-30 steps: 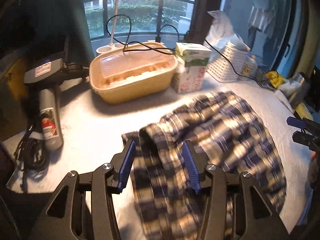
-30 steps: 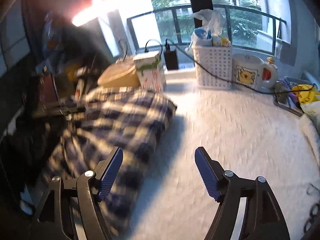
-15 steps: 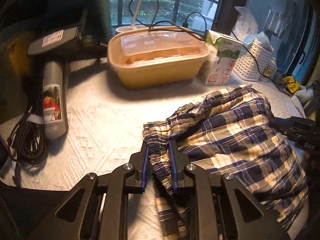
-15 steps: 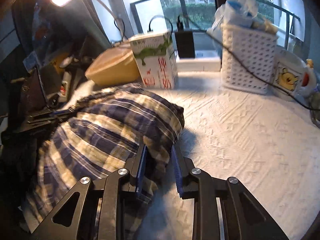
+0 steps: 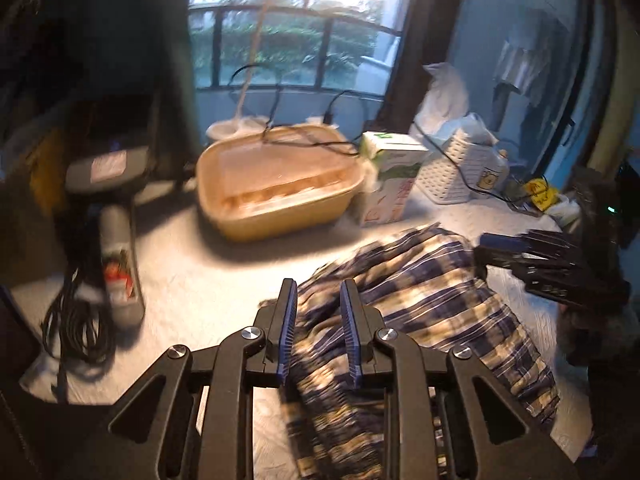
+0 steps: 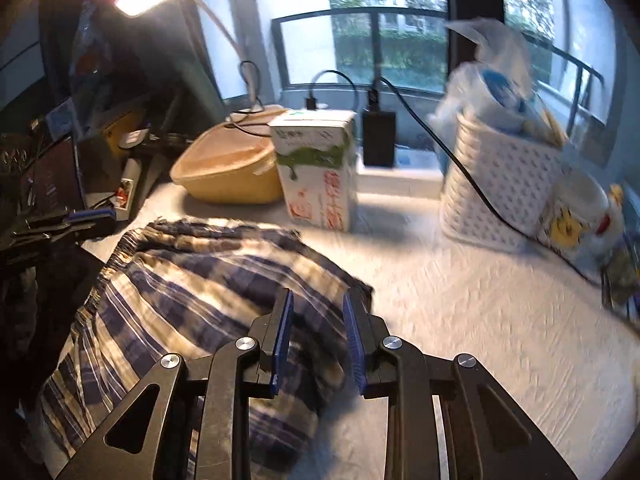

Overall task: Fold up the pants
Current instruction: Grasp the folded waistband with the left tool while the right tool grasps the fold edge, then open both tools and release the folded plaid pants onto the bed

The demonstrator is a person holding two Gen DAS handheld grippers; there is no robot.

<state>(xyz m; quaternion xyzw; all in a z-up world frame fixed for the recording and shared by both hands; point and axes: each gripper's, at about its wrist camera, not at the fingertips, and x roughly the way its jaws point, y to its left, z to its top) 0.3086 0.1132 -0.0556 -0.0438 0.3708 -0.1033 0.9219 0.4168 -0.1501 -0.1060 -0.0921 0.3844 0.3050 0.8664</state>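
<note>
Both tongs — left tongs (image 5: 318, 334) and right tongs (image 6: 318, 340) — pinch the rumpled plaid pants (image 5: 432, 316) lying lower centre on the white worktop (image 6: 500, 320); gripping looks done, no fold yet made.

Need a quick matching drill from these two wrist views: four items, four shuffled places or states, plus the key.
Items
1. pants
2. carton
3. basket
4. tub

Places or states
A. white, perforated, cable draped across it
B. tan, clear lid, left of the carton
C. plaid, pinched by both claws
D. upright between tub and basket

Pairs: 1-C, 2-D, 3-A, 4-B
</note>
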